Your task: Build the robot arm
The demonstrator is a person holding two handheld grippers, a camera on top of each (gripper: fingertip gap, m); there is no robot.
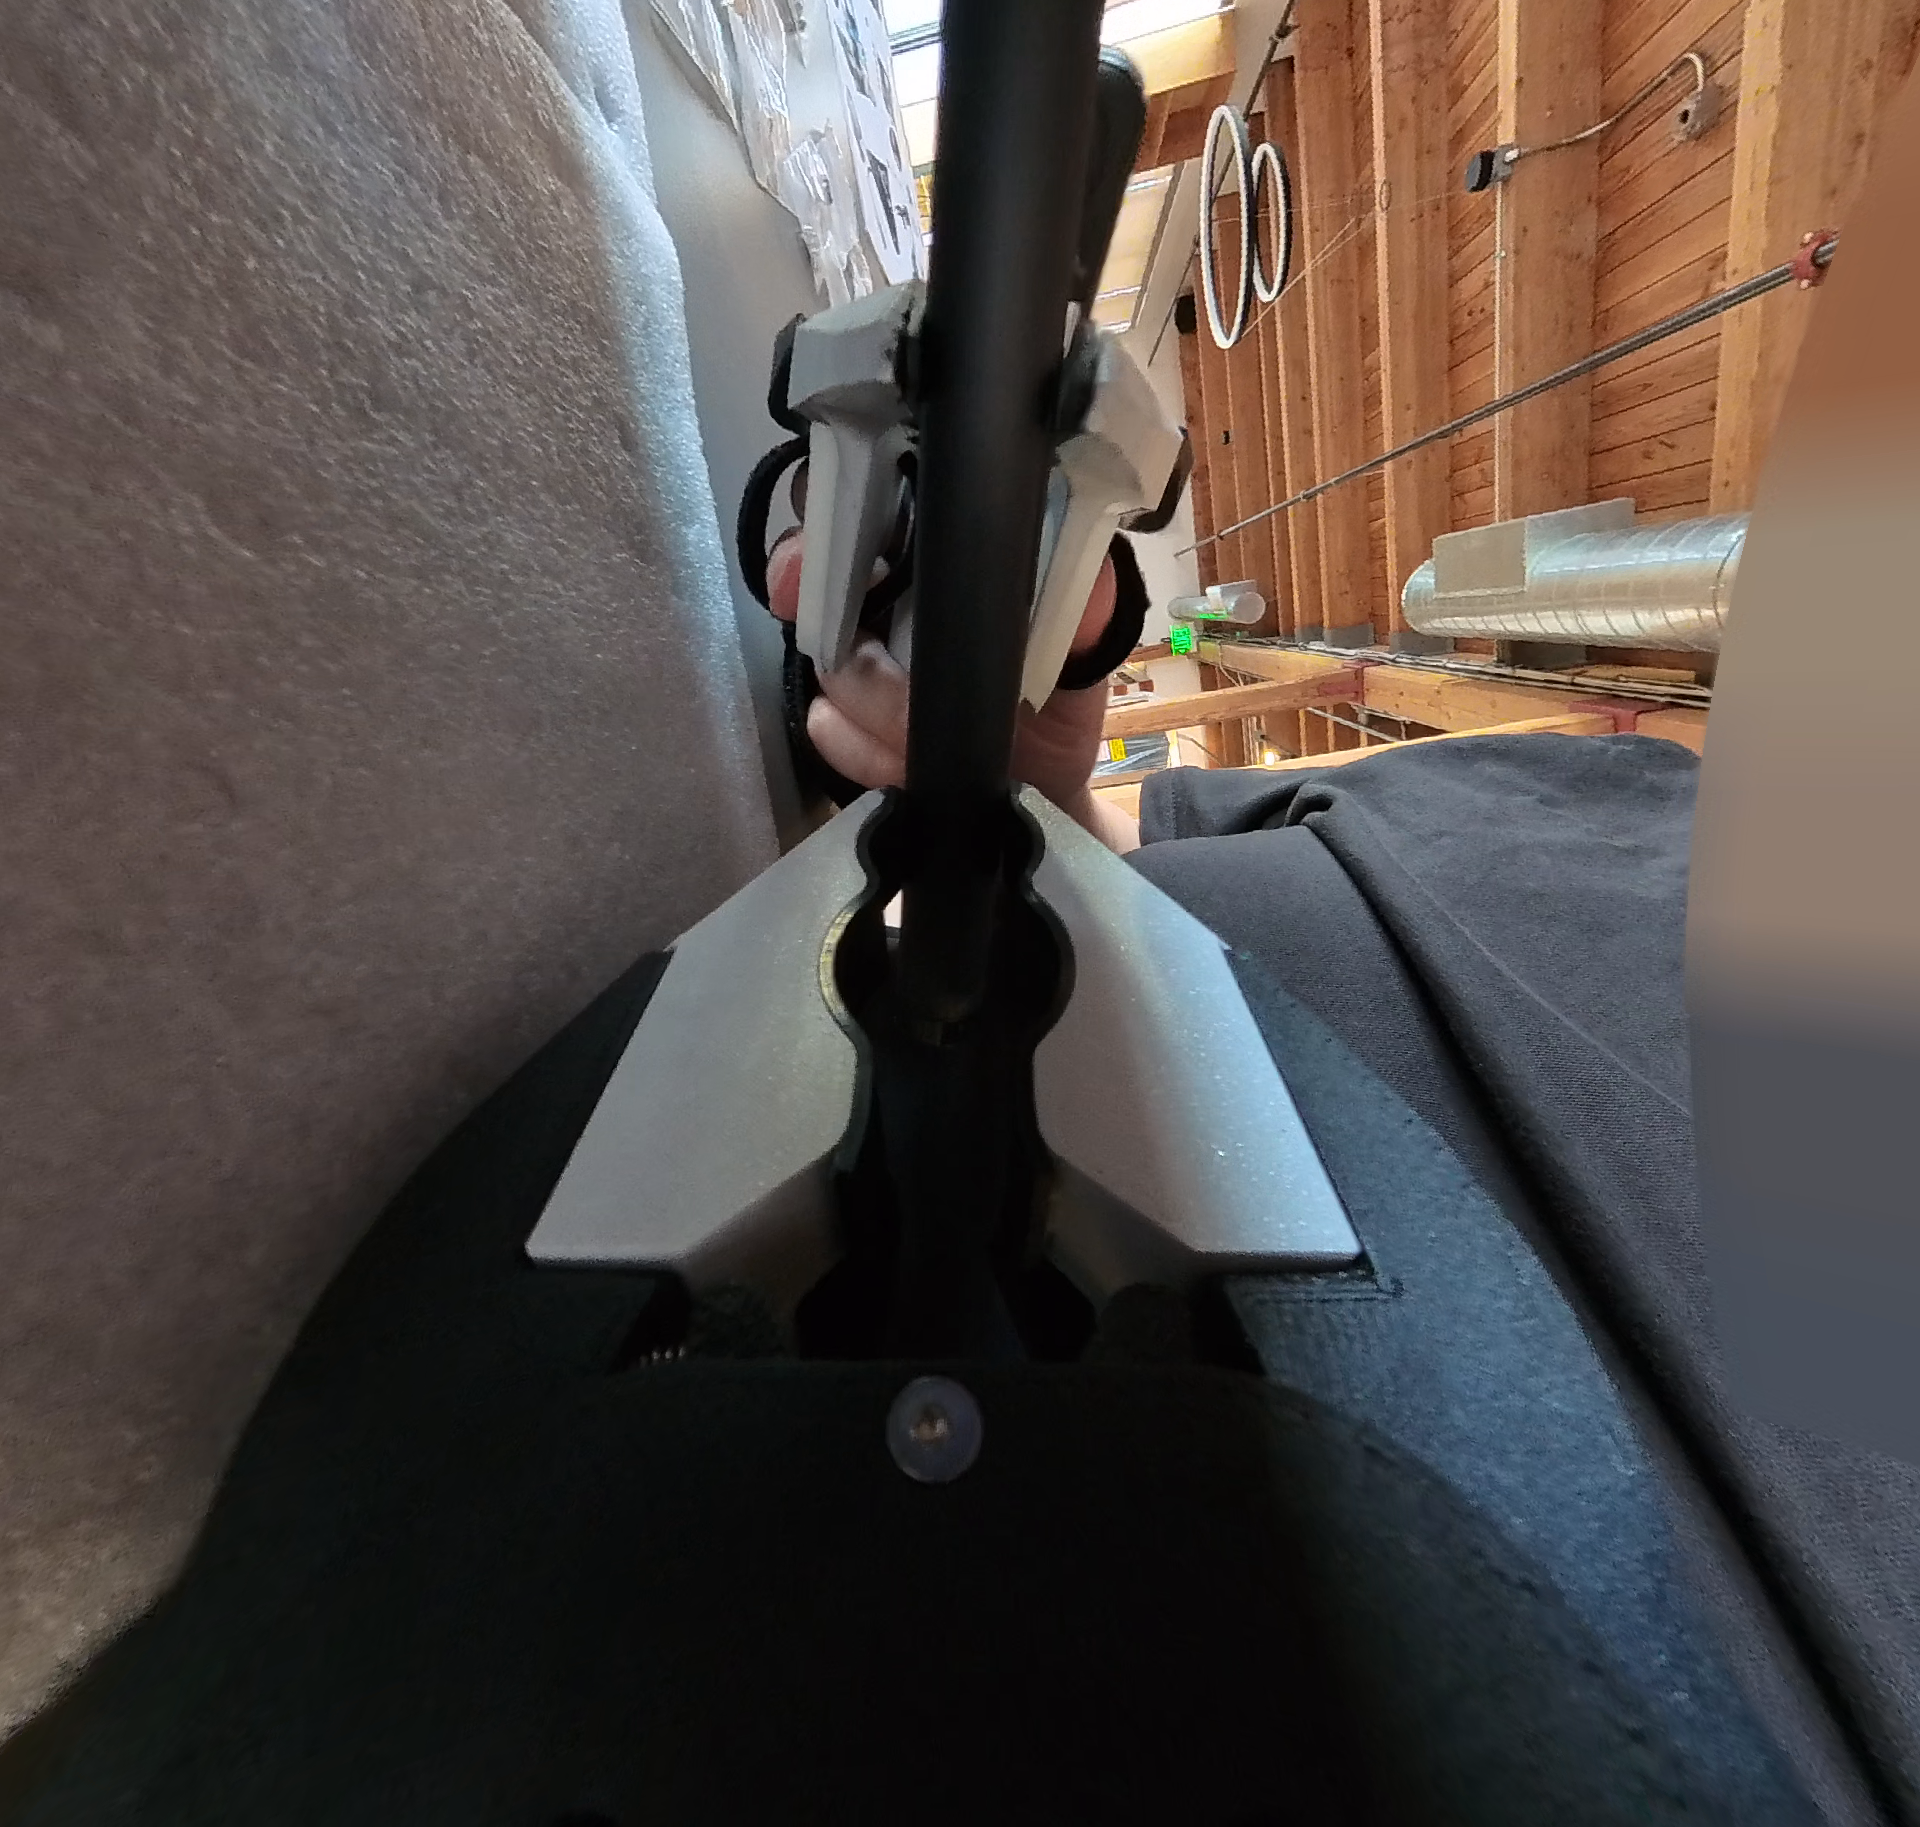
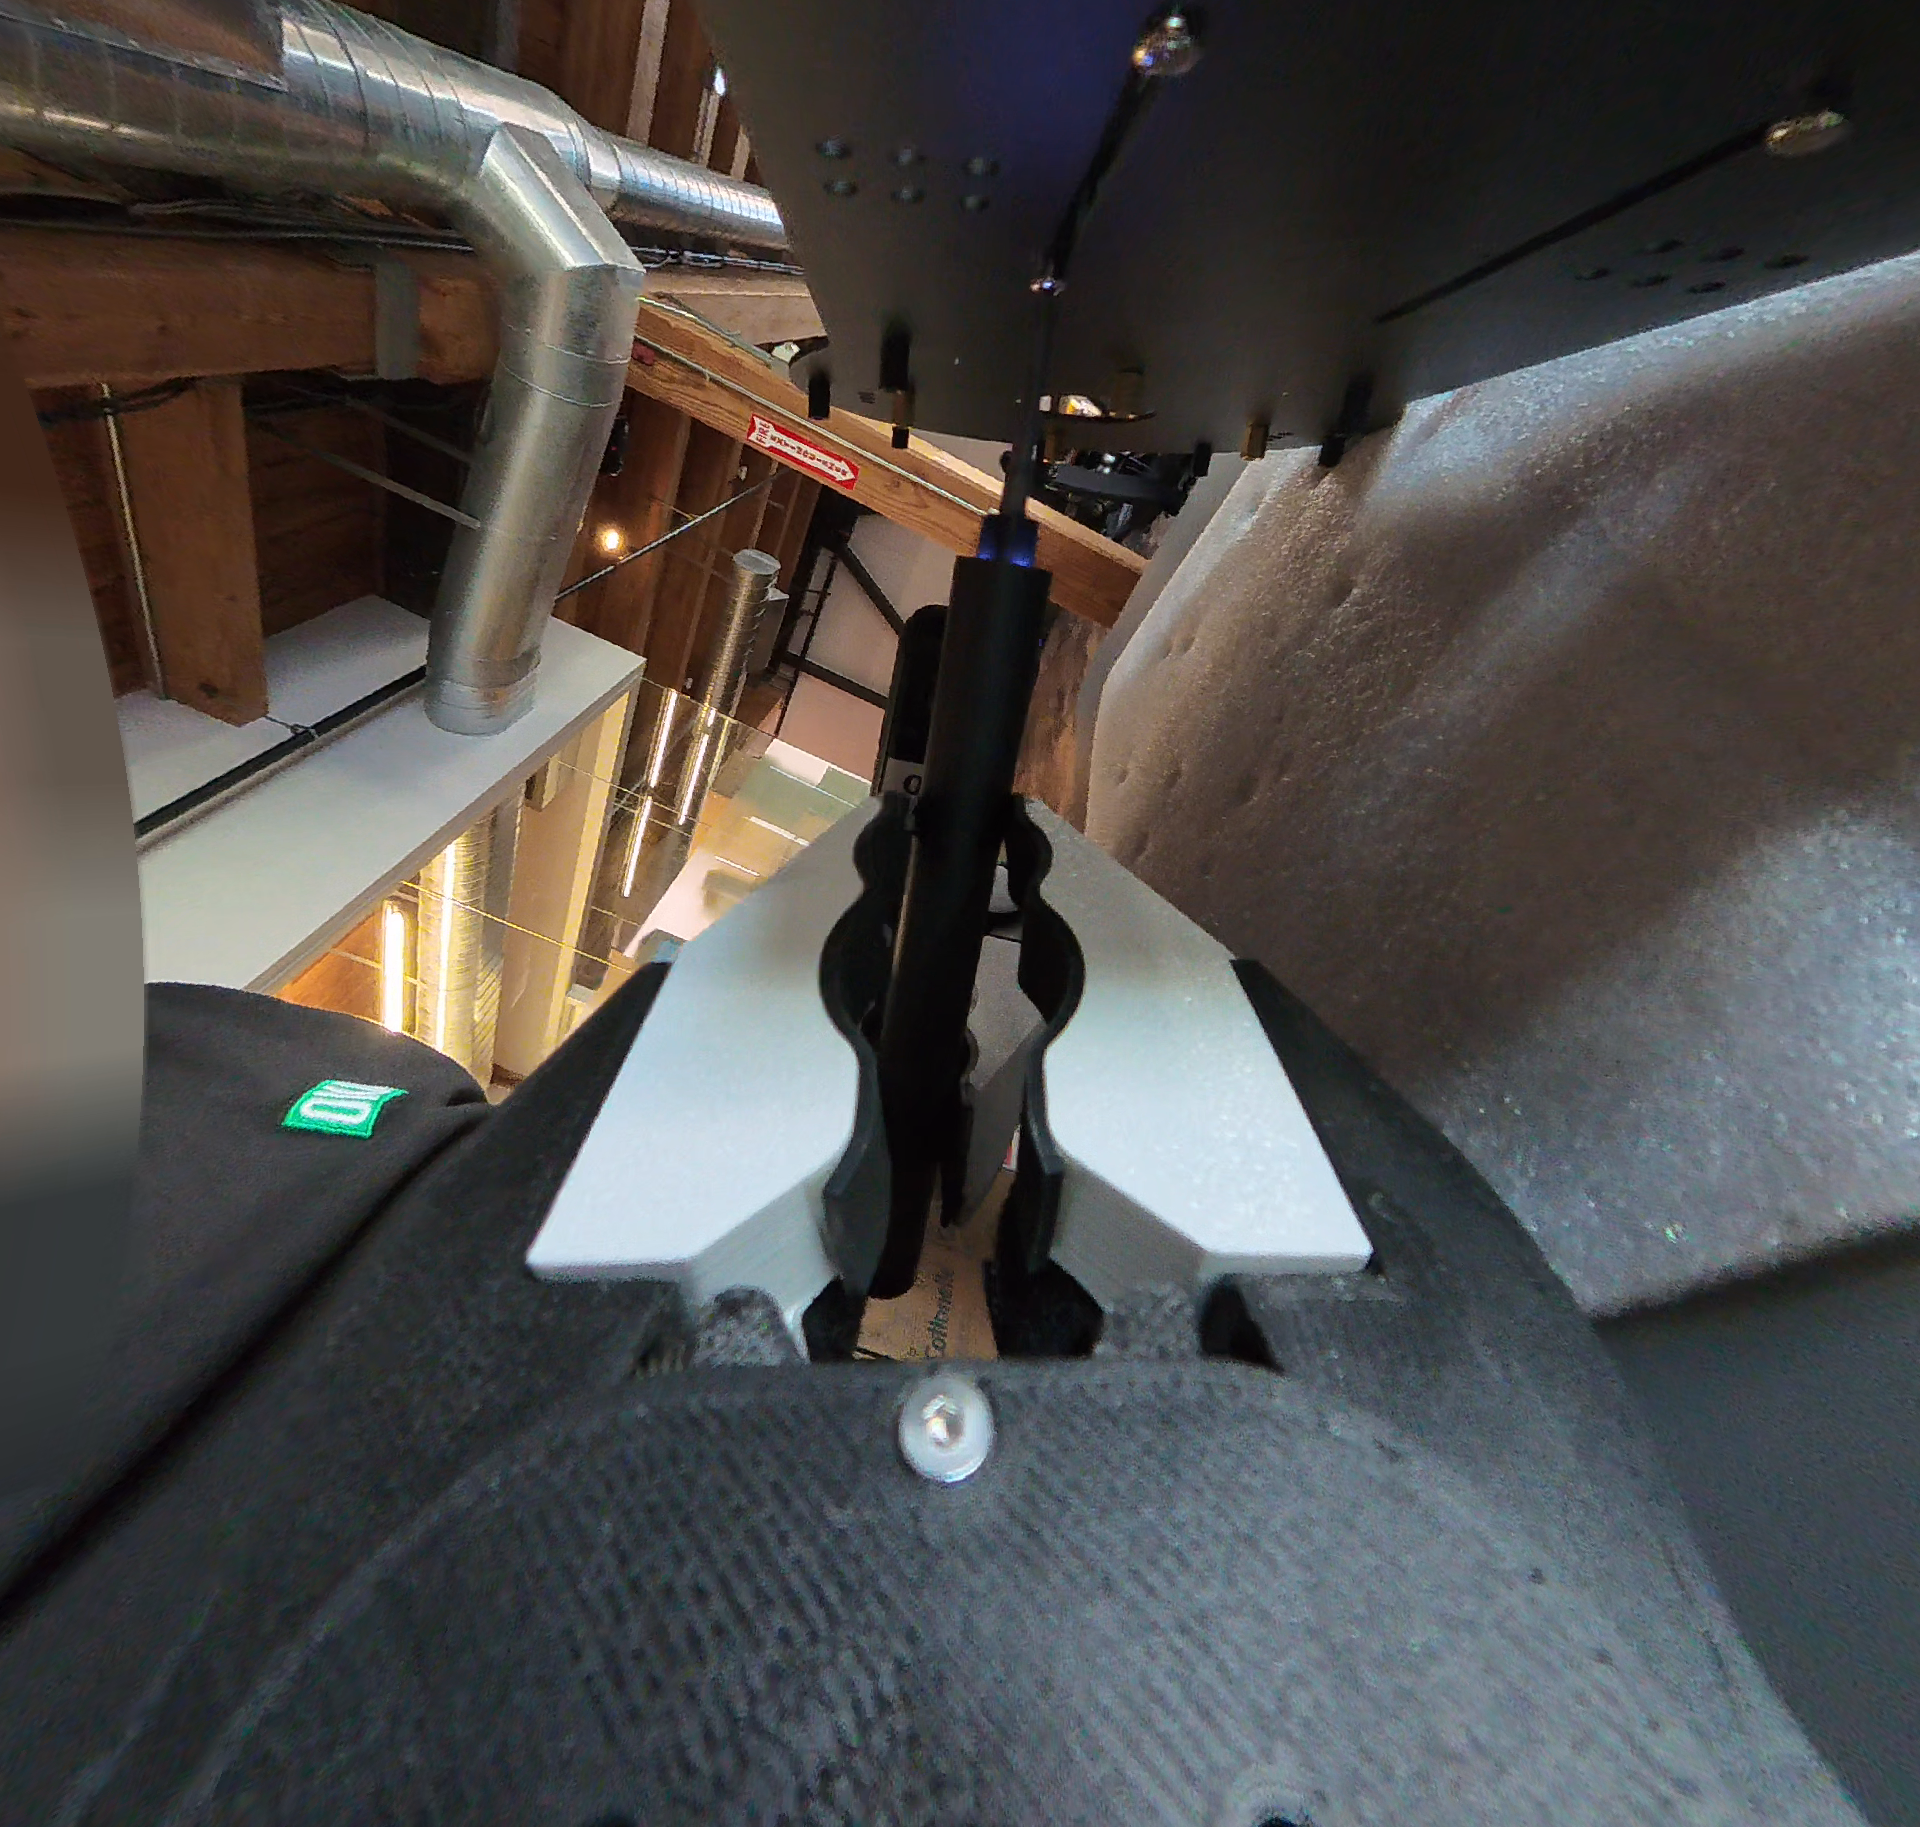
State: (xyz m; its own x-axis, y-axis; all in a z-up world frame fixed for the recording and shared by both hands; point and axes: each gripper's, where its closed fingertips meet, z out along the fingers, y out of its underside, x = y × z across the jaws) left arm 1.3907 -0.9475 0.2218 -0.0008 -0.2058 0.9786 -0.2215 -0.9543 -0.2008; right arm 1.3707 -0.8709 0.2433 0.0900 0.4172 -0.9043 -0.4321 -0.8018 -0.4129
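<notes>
both grippers, left (image 1: pixel 943 821) and right (image 2: pixel 943 821), have jaws clamped on one black screwdriver (image 2: pixel 961 728) beside grey foam (image 2: pixel 1507 790).

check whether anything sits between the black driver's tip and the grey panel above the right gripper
Nothing visible does. The black driver, clamped in the right gripper, runs its thin bit straight to the grey panel; white foam lies off to the side.
</notes>
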